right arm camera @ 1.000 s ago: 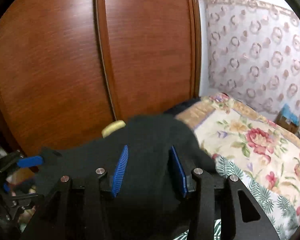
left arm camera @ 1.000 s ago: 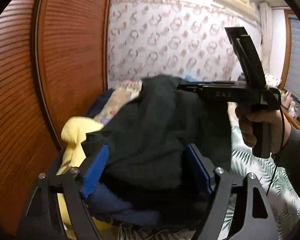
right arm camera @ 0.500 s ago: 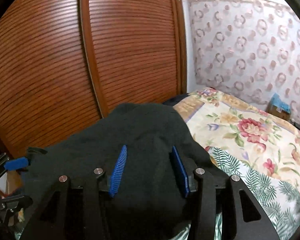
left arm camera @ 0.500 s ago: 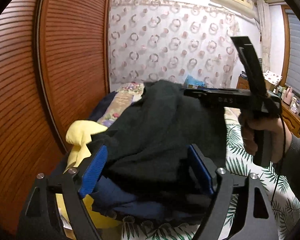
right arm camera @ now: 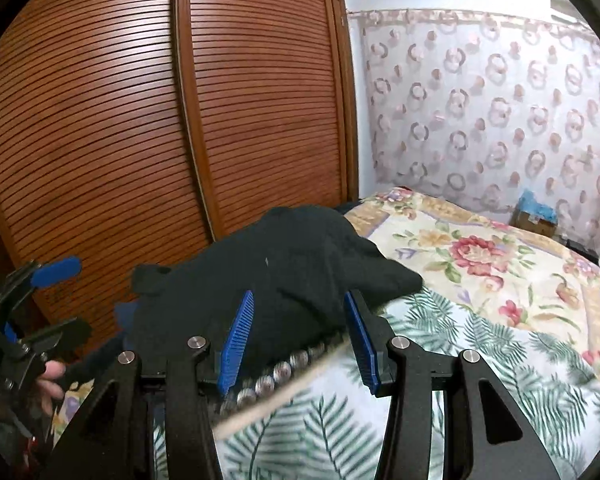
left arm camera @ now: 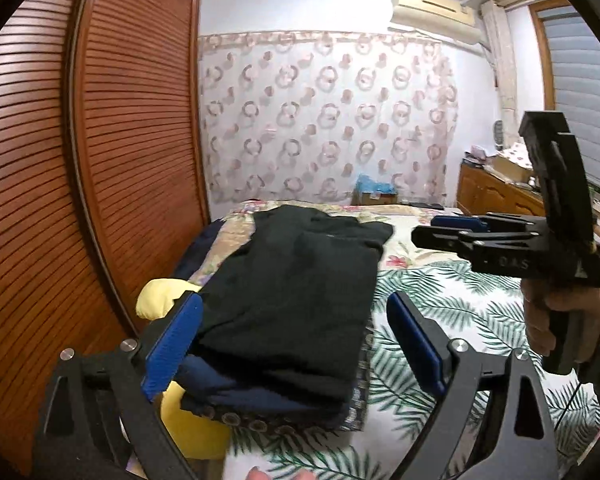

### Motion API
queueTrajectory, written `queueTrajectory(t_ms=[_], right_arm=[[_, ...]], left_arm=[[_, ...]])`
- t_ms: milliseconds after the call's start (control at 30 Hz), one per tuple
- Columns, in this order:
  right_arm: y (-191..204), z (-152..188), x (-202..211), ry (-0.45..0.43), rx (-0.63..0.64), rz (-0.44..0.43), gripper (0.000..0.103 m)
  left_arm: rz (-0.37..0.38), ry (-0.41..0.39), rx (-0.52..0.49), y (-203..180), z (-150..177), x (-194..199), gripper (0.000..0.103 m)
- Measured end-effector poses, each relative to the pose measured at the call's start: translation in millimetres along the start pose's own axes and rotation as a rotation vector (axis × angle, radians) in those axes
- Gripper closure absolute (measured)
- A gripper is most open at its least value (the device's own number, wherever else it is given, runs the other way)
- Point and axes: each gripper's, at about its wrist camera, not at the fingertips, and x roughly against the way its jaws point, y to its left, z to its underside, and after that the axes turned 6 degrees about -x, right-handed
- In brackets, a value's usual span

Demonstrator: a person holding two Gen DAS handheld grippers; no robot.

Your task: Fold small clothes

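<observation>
A folded black garment (left arm camera: pixel 296 292) lies on top of a stack of folded clothes, over a navy piece (left arm camera: pixel 236 394) and a patterned piece (left arm camera: pixel 260 426), on the bed's left side. It also shows in the right wrist view (right arm camera: pixel 284 276). My left gripper (left arm camera: pixel 296 344) is open, its blue pads either side of the stack's near end, not touching the cloth. My right gripper (right arm camera: pixel 300 340) is open and empty, just in front of the stack; it shows from the side in the left wrist view (left arm camera: pixel 452 224).
A yellow garment (left arm camera: pixel 160 300) lies beside the stack by the slatted wooden wardrobe doors (left arm camera: pixel 132 152). The bed has a palm-leaf cover (left arm camera: pixel 460 320) and a floral blanket (right arm camera: pixel 480 252). A curtain (left arm camera: pixel 328 120) hangs behind, and a wooden dresser (left arm camera: pixel 496 196) stands at right.
Both grippers have let go of the black garment, which now lies flat on the stack. The right gripper has pulled back to the right, and both cameras have drawn back.
</observation>
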Motion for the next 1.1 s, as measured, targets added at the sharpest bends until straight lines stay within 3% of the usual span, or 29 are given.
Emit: queueTrajectory(t_ms=[467,800,1100], right_arm=[[28,54,117,-0.061,-0.055,0.113,0.028],[42,90,190,-0.049,-0.134,0.226,0.027],[61,103,262,-0.107,-0.189,0.349,0.024]], left_arm=[[0.158,0.040,-0.039,-57,9,23,0.009],[0.206,0.055,-0.038,-104,17,40,0.009],[0.264,0.029,-0.046,-141,0,63,0.009]])
